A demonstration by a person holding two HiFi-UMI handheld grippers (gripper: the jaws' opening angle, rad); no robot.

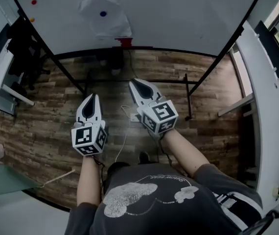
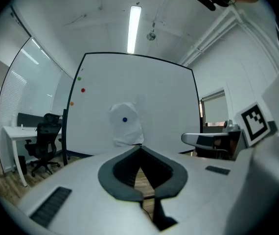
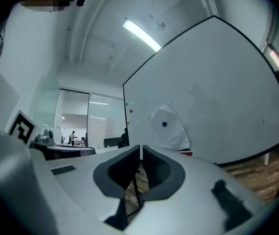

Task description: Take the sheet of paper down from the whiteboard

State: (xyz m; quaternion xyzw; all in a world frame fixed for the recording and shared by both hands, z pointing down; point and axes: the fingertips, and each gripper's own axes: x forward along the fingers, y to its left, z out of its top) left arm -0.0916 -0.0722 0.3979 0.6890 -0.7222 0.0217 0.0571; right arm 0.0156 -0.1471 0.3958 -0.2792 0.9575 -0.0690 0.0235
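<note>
A crumpled white sheet of paper hangs on the whiteboard, pinned by one blue magnet. The same sheet shows straight ahead in the left gripper view, and the paper sits a little right of centre in the right gripper view. My left gripper and right gripper are both shut and empty, held side by side over the wooden floor, well short of the board. Both point toward the sheet.
Red, orange and green magnets dot the board's upper left. A small red object sits at the board's lower edge under the sheet. The board's black stand legs cross the floor ahead. A desk and black chair stand left.
</note>
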